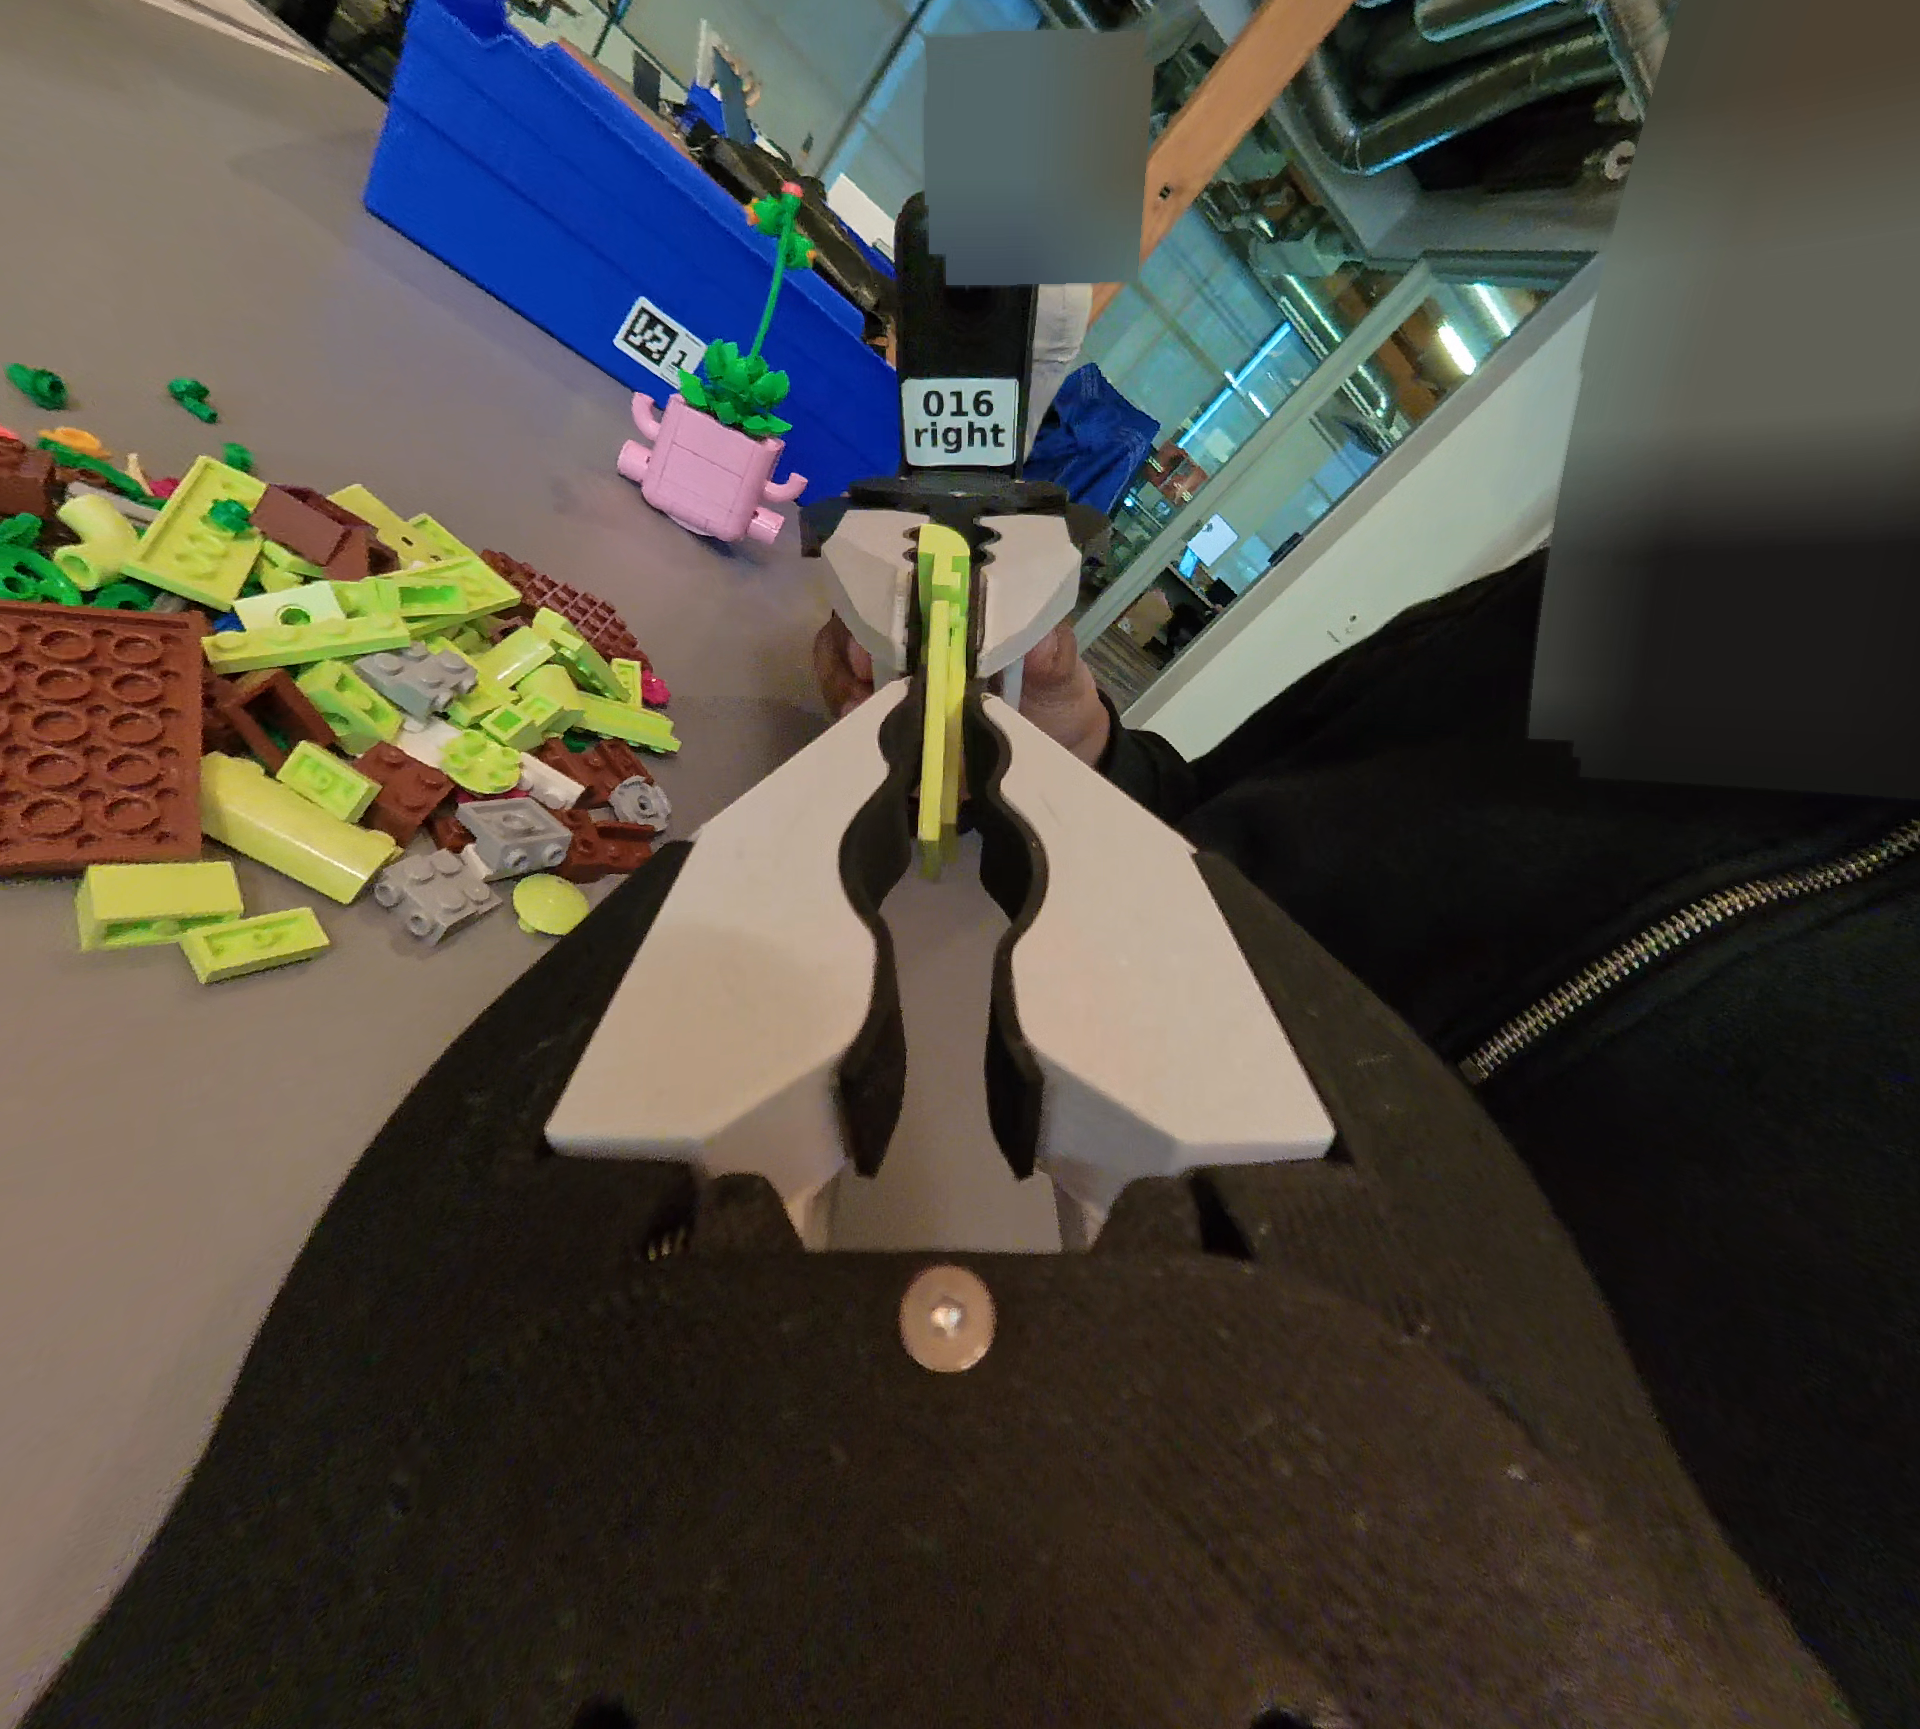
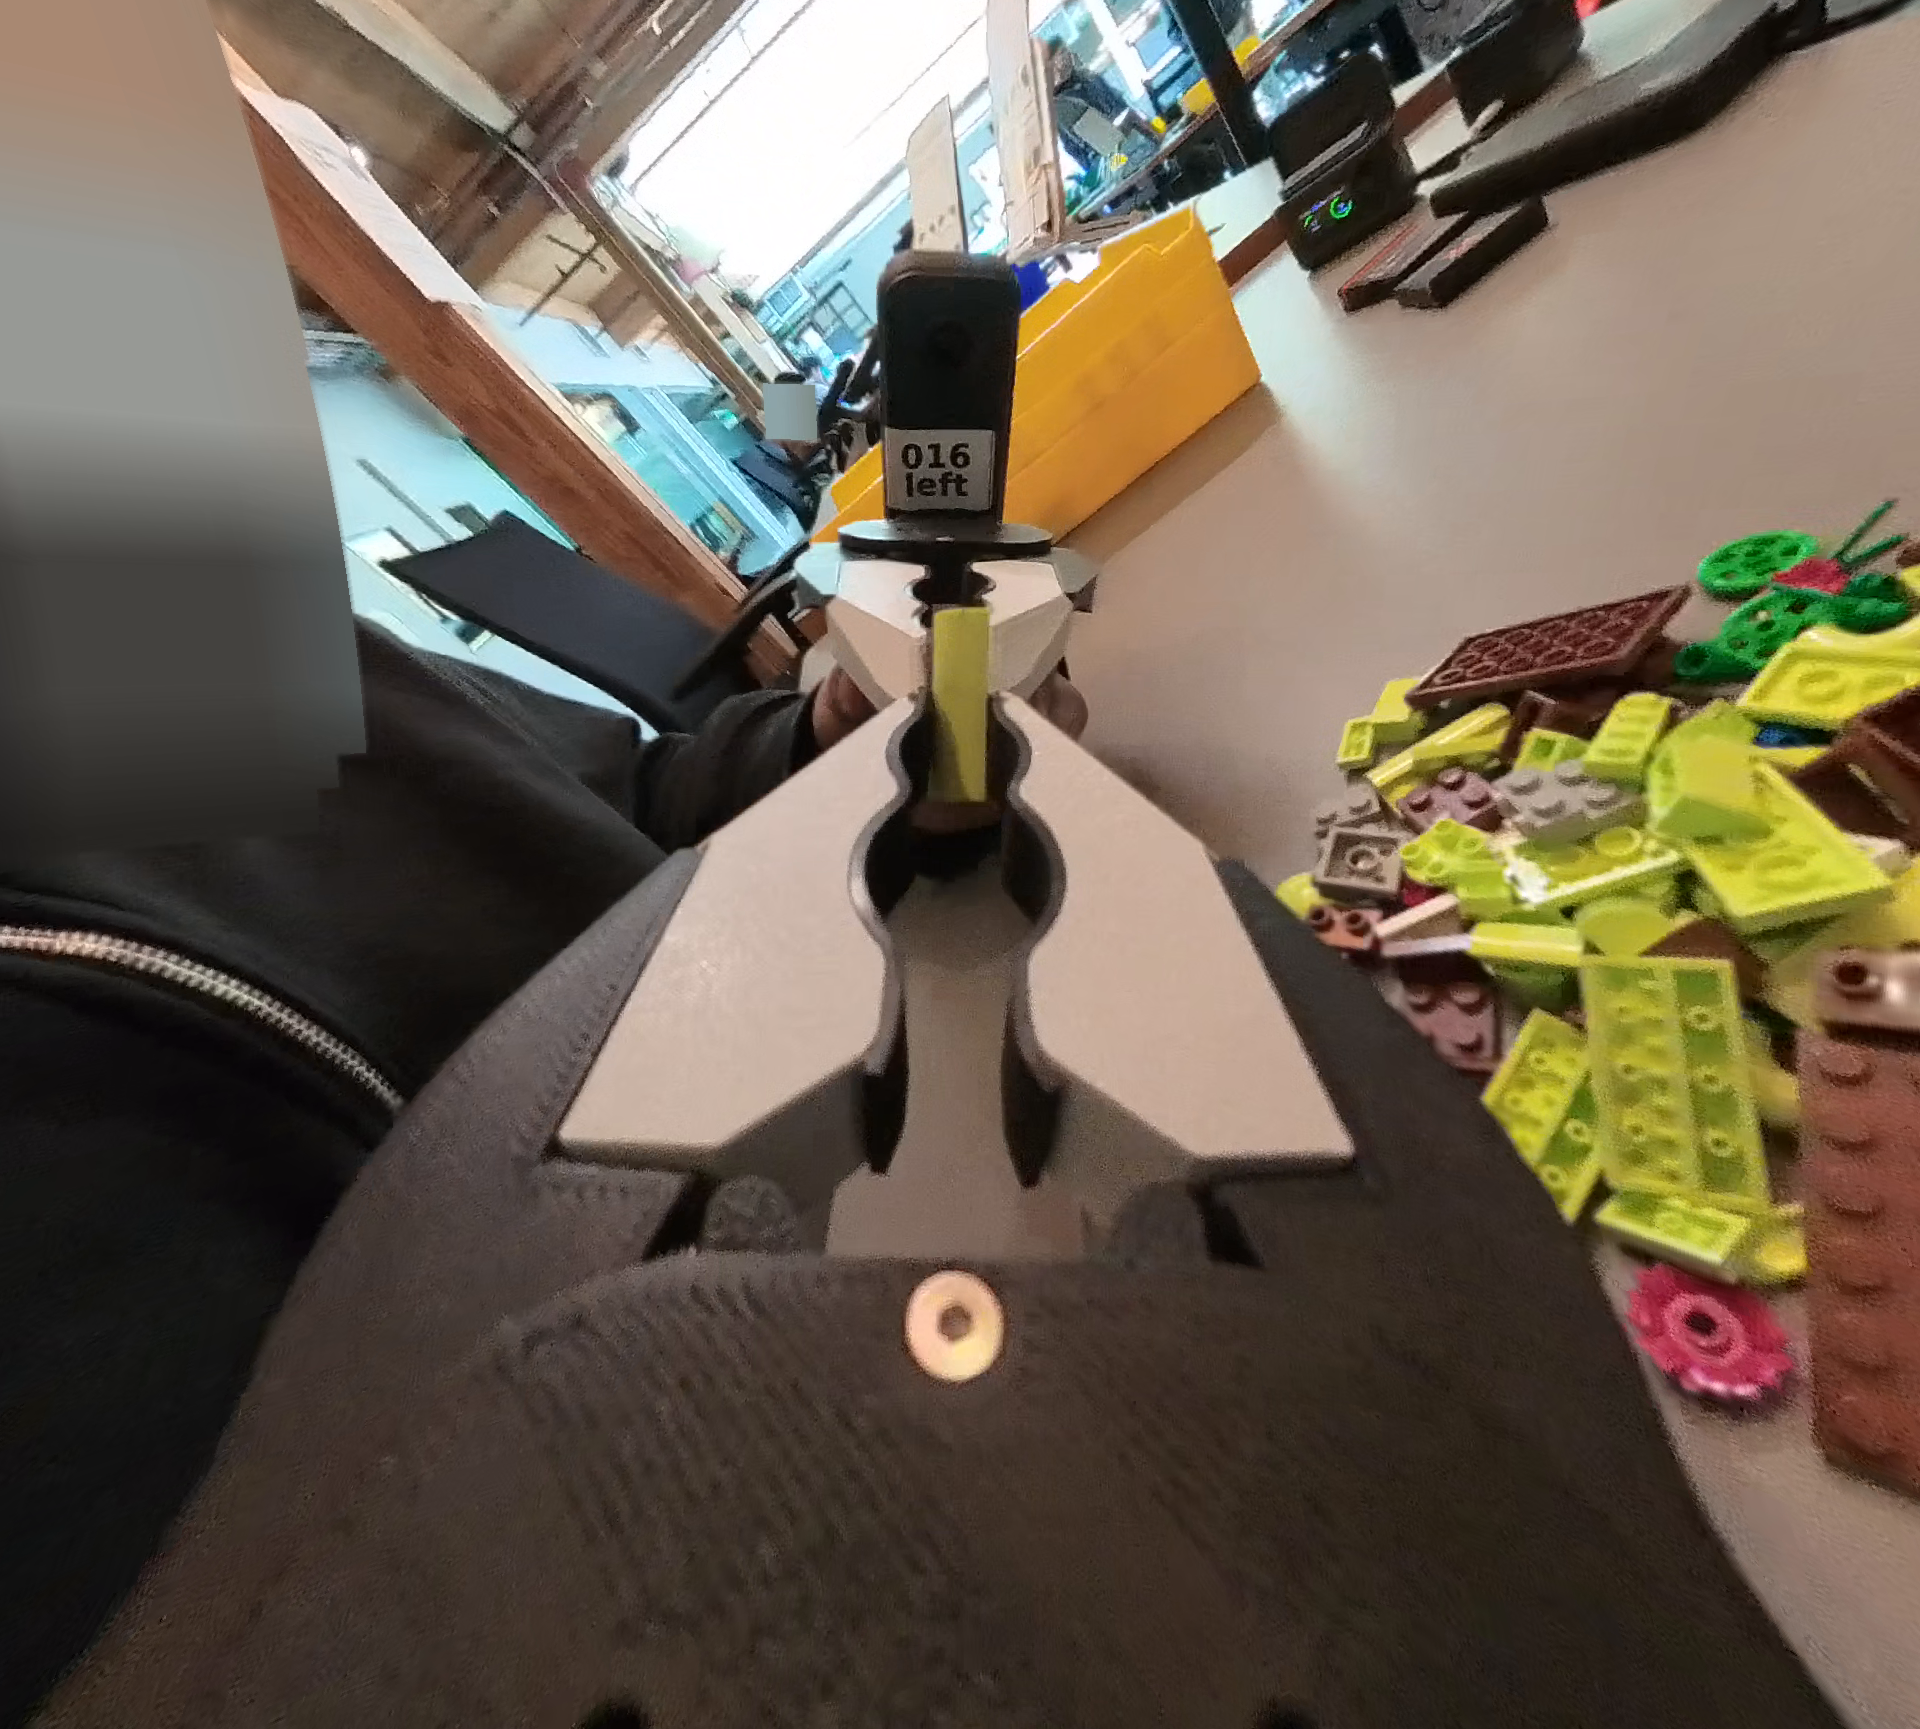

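My two grippers meet tip to tip above the grey table (image 1: 312, 1108), near a person's black zipped jacket (image 1: 1610, 1004). My left gripper (image 1: 940, 692) is shut on a long lime green plate (image 1: 935, 775) held edge-on. My right gripper (image 1: 948, 614) faces it, shut on a second lime green studded piece (image 1: 951, 573) that touches the plate. In the right wrist view, my right gripper (image 2: 956, 708) pinches a lime green bar (image 2: 961, 723) that reaches into the left gripper (image 2: 951, 640). A hand (image 1: 1055, 687) shows behind the right gripper.
A pile of loose lime, brown and grey bricks (image 1: 343, 692) with a big brown plate (image 1: 94, 744) lies left; it also shows in the right wrist view (image 2: 1662, 900). A pink brick pot with a green plant (image 1: 717, 474) stands before a blue bin (image 1: 540, 204). A yellow bin (image 2: 1122, 370) and black boxes (image 2: 1340, 162) stand farther off. My left and right fingertips are right by each other.
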`<action>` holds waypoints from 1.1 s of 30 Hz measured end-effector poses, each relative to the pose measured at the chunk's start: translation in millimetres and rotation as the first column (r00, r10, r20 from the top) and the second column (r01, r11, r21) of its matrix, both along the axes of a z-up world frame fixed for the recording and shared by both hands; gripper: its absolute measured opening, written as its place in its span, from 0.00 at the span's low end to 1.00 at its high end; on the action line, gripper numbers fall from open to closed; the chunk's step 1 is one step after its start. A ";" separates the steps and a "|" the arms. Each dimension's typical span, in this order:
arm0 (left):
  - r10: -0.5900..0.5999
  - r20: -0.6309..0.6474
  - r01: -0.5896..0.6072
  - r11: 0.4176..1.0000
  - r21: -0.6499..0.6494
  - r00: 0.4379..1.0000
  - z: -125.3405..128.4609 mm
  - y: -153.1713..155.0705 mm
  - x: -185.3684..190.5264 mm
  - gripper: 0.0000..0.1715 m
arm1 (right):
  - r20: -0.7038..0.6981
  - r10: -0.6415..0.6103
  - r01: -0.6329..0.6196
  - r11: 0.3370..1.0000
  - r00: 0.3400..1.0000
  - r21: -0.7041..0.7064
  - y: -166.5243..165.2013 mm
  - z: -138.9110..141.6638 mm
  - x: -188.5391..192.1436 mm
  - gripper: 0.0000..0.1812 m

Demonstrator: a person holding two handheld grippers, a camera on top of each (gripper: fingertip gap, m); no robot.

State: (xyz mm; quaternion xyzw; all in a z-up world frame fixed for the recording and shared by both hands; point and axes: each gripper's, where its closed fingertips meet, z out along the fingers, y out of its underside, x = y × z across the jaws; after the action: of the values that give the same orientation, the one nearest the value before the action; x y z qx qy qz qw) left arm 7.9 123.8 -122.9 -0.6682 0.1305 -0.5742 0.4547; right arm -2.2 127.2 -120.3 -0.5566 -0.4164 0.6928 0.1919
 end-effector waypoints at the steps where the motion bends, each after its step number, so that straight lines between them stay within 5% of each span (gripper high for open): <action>1: 0.012 0.005 -0.012 1.000 -0.014 1.000 -1.2 2.5 -0.9 0.01 | 0.001 -0.004 0.004 1.000 1.000 -0.025 2.4 -0.2 0.5 0.04; 8: 0.241 -0.050 -0.246 0.961 -0.126 0.969 -19.5 35.6 -38.4 0.00 | 0.058 -0.196 0.189 0.976 0.979 0.104 33.6 -9.6 4.0 0.04; 12: 0.223 -0.291 -0.267 0.956 -0.120 0.930 -41.1 44.5 -33.7 0.03 | 0.037 -0.167 0.158 0.970 0.985 0.186 24.9 -6.8 3.4 0.04; 16: 0.215 -0.353 -0.251 0.966 -0.060 0.911 -40.8 42.1 -26.6 0.15 | 0.007 -0.186 0.175 0.936 0.983 0.306 21.7 -4.2 2.7 0.04; 19: 0.239 -0.283 -0.248 0.969 0.006 0.929 -26.2 37.4 -29.8 0.19 | -0.066 -0.187 0.198 0.929 0.980 0.312 21.0 8.6 5.6 0.04; 25: 0.026 0.103 -0.032 0.998 0.051 0.994 20.5 2.4 -13.4 0.21 | -0.332 -0.142 0.233 0.939 0.933 0.253 12.1 53.9 22.4 0.04; 28: -0.062 0.270 0.082 0.995 -0.065 0.961 25.1 -2.4 -5.2 0.24 | -0.398 -0.218 0.398 0.795 0.891 0.457 13.9 59.0 24.3 0.04; 33: -0.086 0.520 0.181 0.974 -0.134 0.850 35.4 -4.7 1.4 0.26 | -0.457 -0.173 0.488 0.251 0.872 0.836 -15.5 37.4 3.6 0.05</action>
State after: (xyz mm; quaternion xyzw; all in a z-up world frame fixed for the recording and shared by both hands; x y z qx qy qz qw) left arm 9.3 119.2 -87.5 -0.5192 -0.0002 -0.7703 0.3703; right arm 1.4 111.7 -82.9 -0.3169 -0.5774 0.3365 0.6731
